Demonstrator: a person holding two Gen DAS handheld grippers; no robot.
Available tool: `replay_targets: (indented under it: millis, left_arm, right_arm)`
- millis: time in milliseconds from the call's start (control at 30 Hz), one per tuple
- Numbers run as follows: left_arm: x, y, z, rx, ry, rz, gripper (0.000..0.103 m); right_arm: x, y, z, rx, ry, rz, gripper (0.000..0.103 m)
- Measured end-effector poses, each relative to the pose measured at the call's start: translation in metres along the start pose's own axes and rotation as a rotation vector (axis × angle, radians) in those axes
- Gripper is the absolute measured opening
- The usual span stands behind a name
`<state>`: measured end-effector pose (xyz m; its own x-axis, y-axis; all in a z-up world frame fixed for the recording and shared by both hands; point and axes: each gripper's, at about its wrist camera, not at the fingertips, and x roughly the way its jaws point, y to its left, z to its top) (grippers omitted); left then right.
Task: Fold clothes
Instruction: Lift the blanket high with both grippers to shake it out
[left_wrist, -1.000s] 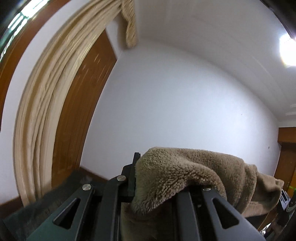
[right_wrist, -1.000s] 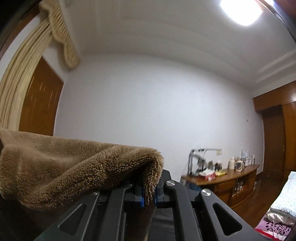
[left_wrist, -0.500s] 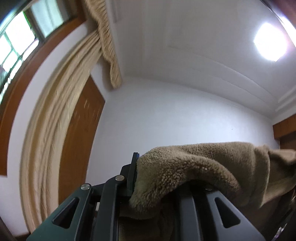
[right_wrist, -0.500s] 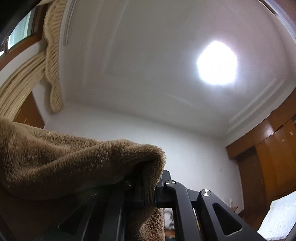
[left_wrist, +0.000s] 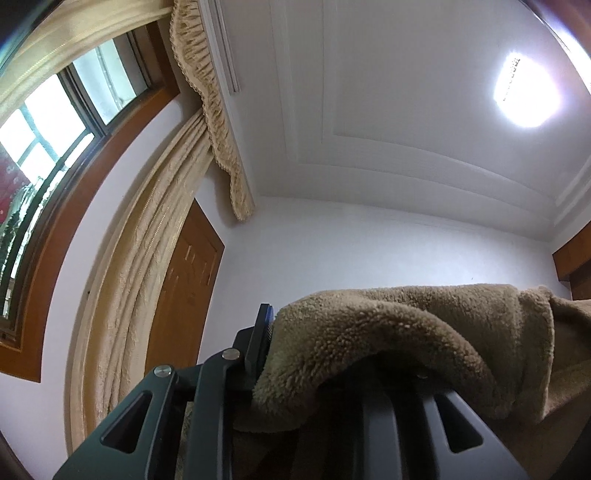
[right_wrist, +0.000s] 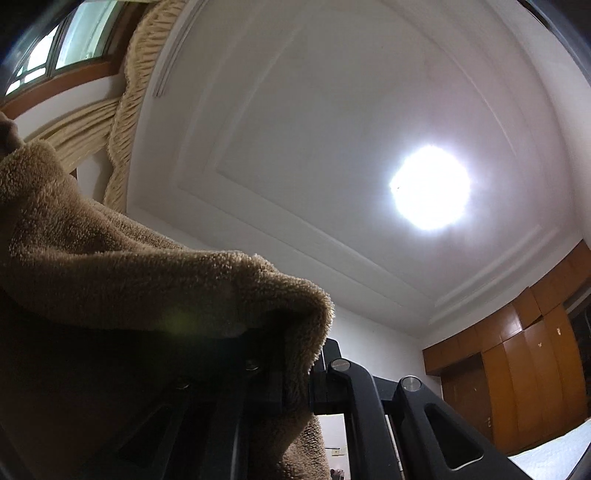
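A brown fleece garment (left_wrist: 406, 317) hangs between both grippers, which are raised and tilted up toward the ceiling. In the left wrist view it bulges out of my left gripper (left_wrist: 317, 350) and drapes over the right finger, hiding that fingertip. The left jaws are opening, but the fleece still fills the gap and lies against the blue-padded left fingertip (left_wrist: 264, 328). In the right wrist view the garment (right_wrist: 129, 277) covers the left finger, and my right gripper (right_wrist: 314, 365) is shut on a folded edge of it.
A window (left_wrist: 48, 129) and a beige curtain (left_wrist: 147, 277) stand to the left, beside a brown wooden door (left_wrist: 184, 295). A bright ceiling lamp (right_wrist: 428, 188) glares overhead. Wooden wardrobes (right_wrist: 517, 369) and a white bed corner (right_wrist: 554, 454) lie at the lower right.
Both grippers have risen and tipped upward, so the wall and desk gave way to ceiling and window. The fleece stays in both. The left fingers stand slightly wider apart.
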<state>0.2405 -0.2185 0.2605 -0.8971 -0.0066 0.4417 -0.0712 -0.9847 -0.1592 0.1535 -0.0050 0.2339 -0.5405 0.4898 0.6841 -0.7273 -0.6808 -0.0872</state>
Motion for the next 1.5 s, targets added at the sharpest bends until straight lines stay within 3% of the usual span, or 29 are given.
replay_targets:
  millis: [200,400,567,733,900,1067,1200,1500]
  left_arm:
    - [-0.015,0.001,0.006,-0.014,-0.037,-0.017,0.026]
    - [-0.035,0.0,0.017,-0.017,-0.096,-0.014,0.03]
    - [-0.047,0.001,0.024,-0.014,-0.129,-0.016,0.031]
    - [-0.05,0.0,0.021,-0.026,-0.109,-0.057,0.031]
    - [-0.033,-0.006,0.007,-0.001,-0.055,-0.041,0.031]
    - [0.012,-0.018,-0.025,0.05,0.073,0.009,0.031]
    - [0.062,-0.028,-0.07,0.143,0.208,0.059,0.031]
    - [0.184,-0.019,-0.244,0.177,0.702,0.1,0.031]
  right_arm:
    - [-0.008,-0.025,0.013,0.04,0.017,-0.009,0.007]
    - [0.003,-0.046,0.033,0.038,-0.061,-0.064,0.007]
    - [0.004,-0.062,0.067,0.026,-0.077,-0.055,0.007]
    - [0.003,-0.074,0.082,0.032,-0.063,-0.043,0.007]
    - [0.021,-0.065,0.077,0.009,0.003,-0.025,0.007]
    - [0.065,-0.043,0.056,-0.031,0.154,0.05,0.007]
    - [0.096,-0.01,-0.002,-0.082,0.296,0.102,0.007]
    - [0.159,0.07,-0.142,-0.177,0.712,0.313,0.007]
